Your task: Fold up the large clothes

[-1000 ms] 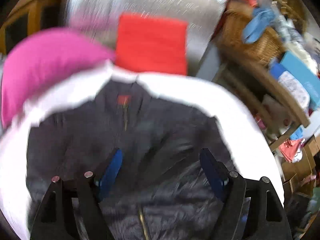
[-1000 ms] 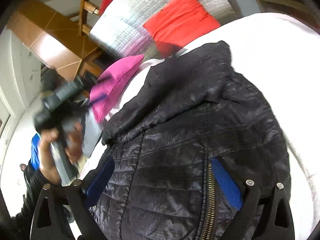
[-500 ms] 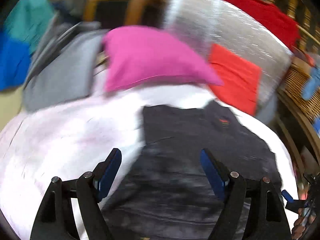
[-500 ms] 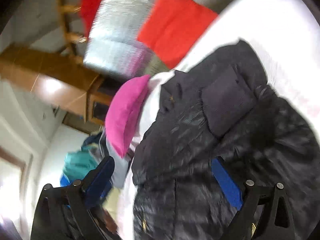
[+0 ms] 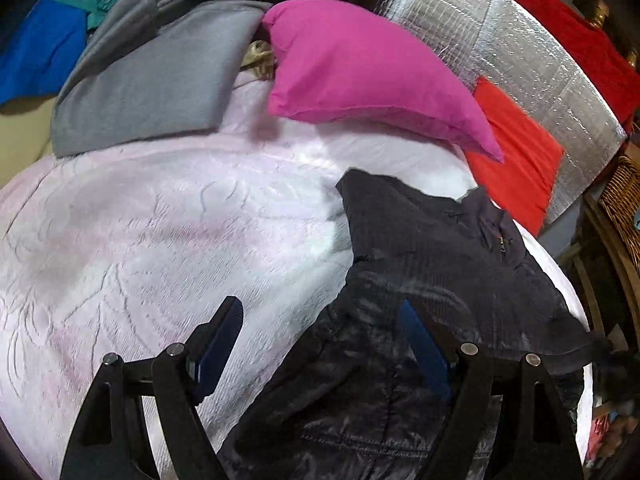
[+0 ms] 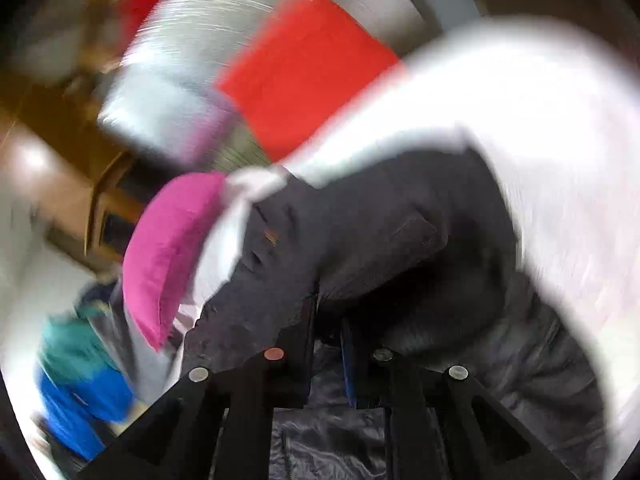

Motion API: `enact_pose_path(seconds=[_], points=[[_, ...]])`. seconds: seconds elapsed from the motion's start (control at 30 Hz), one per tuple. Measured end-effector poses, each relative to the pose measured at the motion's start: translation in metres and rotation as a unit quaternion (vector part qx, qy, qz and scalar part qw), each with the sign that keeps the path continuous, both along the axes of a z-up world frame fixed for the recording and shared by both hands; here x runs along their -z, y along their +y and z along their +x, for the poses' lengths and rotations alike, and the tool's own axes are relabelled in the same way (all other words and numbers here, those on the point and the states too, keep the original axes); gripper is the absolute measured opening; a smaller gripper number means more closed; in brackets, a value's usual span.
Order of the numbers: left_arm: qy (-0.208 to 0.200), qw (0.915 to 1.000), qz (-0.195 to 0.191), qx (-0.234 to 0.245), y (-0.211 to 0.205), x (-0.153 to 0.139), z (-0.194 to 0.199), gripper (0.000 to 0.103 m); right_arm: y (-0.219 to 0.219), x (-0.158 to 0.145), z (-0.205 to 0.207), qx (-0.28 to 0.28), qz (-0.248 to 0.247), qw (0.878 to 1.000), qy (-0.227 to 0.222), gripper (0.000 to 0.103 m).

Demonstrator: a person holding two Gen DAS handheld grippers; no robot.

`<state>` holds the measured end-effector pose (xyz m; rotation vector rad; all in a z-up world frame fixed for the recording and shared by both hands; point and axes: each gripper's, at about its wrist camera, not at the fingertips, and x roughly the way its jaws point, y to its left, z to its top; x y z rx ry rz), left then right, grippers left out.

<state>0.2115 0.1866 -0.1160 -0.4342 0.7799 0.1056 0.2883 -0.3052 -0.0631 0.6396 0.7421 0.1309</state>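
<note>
A black quilted jacket (image 5: 432, 280) lies on a pale pink bedspread (image 5: 140, 248). My left gripper (image 5: 320, 332) is open and hovers over the jacket's left edge, one finger above the bedspread, the other above the jacket. In the blurred right wrist view the jacket (image 6: 400, 220) is bunched and partly folded over. My right gripper (image 6: 328, 324) has its jaws close together with jacket fabric pinched between them.
A magenta pillow (image 5: 360, 72), a red pillow (image 5: 516, 156) and a silver quilted panel (image 5: 500, 40) stand at the head of the bed. Grey (image 5: 152, 76), teal and blue garments (image 5: 36, 52) lie at the far left. A wicker basket (image 5: 624, 200) is at the right.
My right gripper has closed on the jacket fabric. My left gripper has swung left, from over the jacket's middle to its left edge, still open.
</note>
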Motion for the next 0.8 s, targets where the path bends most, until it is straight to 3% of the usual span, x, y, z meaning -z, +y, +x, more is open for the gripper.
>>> enact_pose_path(seconds=[0.07,0.13,0.2,0.27,0.3,0.37,0.43,0.5,0.63,0.8], points=[[-0.016,0.9998,0.011,0.003,-0.004,-0.002,0.007,0.081,0.007,-0.022,-0.013,0.000,-0.050,0.998,-0.042,0.014],[-0.023,0.9996,0.016,0.006,-0.011,-0.006,0.011,0.081,0.008,-0.009,-0.012,0.002,-0.082,0.997,-0.017,0.013],[-0.021,0.9996,0.007,0.017,-0.020,-0.007,0.019,0.081,0.003,0.026,-0.005,0.002,-0.068,0.997,0.031,0.018],[-0.019,0.9993,0.016,0.027,-0.033,-0.007,0.026,0.081,-0.001,0.061,0.003,-0.010,-0.039,0.995,0.089,0.045],[-0.016,0.9989,0.028,0.033,-0.040,-0.007,0.030,0.081,-0.002,0.069,0.002,-0.013,-0.027,0.995,0.093,0.062],[0.009,0.9972,0.055,0.050,-0.054,0.001,0.043,0.081,-0.001,0.070,-0.002,-0.018,-0.031,0.996,0.080,0.064],[0.057,0.9909,0.106,0.061,-0.067,0.019,0.059,0.082,-0.001,0.061,-0.006,-0.025,-0.031,0.996,0.074,0.074],[0.080,0.9869,0.123,0.067,-0.070,0.034,0.065,0.084,-0.004,0.052,-0.010,-0.027,-0.040,0.996,0.074,0.075],[0.068,0.9881,0.123,0.063,-0.066,0.028,0.060,0.084,-0.007,0.035,-0.028,-0.046,-0.048,0.995,0.079,0.075],[0.000,0.9923,0.118,0.038,-0.059,0.000,0.044,0.084,0.011,-0.004,-0.041,-0.080,-0.047,0.996,0.003,0.075]])
